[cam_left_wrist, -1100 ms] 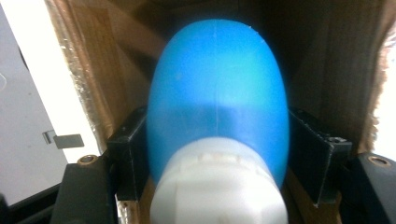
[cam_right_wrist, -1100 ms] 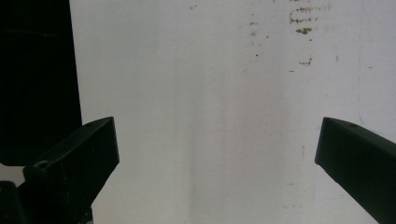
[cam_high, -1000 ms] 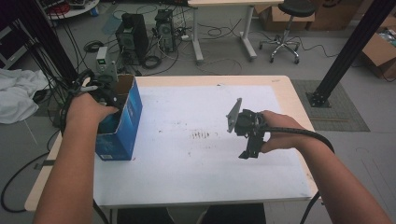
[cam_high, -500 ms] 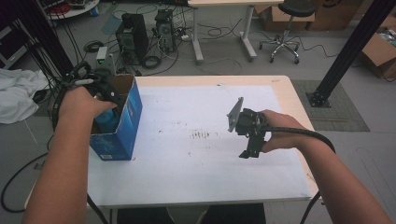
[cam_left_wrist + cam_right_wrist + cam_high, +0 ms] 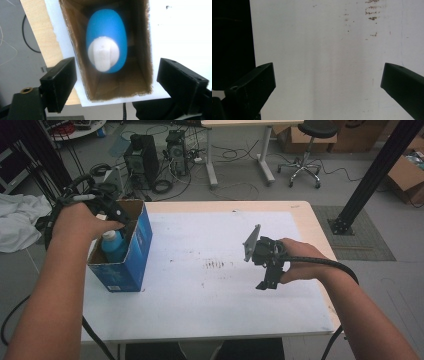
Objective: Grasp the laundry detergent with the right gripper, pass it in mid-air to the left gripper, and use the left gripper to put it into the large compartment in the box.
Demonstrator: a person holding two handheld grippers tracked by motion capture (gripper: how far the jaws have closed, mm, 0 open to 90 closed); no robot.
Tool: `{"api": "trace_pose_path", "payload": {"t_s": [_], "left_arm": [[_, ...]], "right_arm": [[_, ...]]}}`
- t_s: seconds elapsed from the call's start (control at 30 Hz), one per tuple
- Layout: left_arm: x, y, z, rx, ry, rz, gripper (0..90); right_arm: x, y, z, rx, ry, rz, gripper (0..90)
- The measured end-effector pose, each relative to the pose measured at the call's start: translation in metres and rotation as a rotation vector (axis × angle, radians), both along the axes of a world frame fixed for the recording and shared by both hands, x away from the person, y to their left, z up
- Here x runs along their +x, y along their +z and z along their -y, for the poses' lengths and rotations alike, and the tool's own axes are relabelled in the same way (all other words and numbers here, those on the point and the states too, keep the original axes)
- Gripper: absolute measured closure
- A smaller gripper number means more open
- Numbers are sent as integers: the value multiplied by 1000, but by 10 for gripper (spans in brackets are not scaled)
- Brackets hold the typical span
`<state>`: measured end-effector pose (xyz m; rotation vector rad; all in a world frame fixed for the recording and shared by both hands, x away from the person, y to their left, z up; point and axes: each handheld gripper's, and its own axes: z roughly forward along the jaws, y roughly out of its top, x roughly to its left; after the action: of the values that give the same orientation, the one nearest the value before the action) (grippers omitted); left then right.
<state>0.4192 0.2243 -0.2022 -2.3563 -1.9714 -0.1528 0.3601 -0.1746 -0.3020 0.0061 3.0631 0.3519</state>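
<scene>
across the high view the white table [image 5: 200, 295] takes up most of the middle, its wooden border showing along the 12 o'clock and 3 o'clock edges. bare white surface runs wide from the centre out toward 3 o'clock and 6 o'clock, marked only by a patch of brown specks [image 5: 216, 265] near the middle. at 9 o'clock on the table stands the blue box [image 5: 131, 256], open at the top, brown cardboard inside, close to the table's 9 o'clock edge. in the left gripper view its near wall sits just inside the white edge, with the wooden border and grey floor beyond at 9 o'clock.

inside the box stands the blue bottle [image 5: 107, 42], white cap up, toward the 12 o'clock end of the opening in the left gripper view, with brown walls close on both sides and open floor of the box at 6 o'clock.

left gripper [image 5: 117, 85] hangs over the box mouth, looking straight down. its jaws have just been opening and now stand wide, one outside each long wall of the box, nothing pressed between them; the bottle lies below and toward 12 o'clock of the gap, apart from both jaws.

right gripper [image 5: 267, 262] hovers over bare table at 3 o'clock of the specks, well apart from the box. in the right gripper view its jaws stand wide apart with only white table between them.
</scene>
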Motion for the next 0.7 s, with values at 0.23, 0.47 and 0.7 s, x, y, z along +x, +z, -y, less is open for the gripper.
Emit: {"api": "trace_pose_path", "payload": {"t_s": [0.23, 0.47, 0.7], "left_arm": [[-3, 14, 10, -9, -58, 20, 141], [-10, 27, 27, -25, -174, 9, 79], [-17, 36, 48, -36, -275, 6, 54]], "right_arm": [[1, 0, -1, 2, 0, -3, 0], [1, 0, 1, -2, -1, -1, 0], [1, 2, 2, -3, -6, -1, 0]]}}
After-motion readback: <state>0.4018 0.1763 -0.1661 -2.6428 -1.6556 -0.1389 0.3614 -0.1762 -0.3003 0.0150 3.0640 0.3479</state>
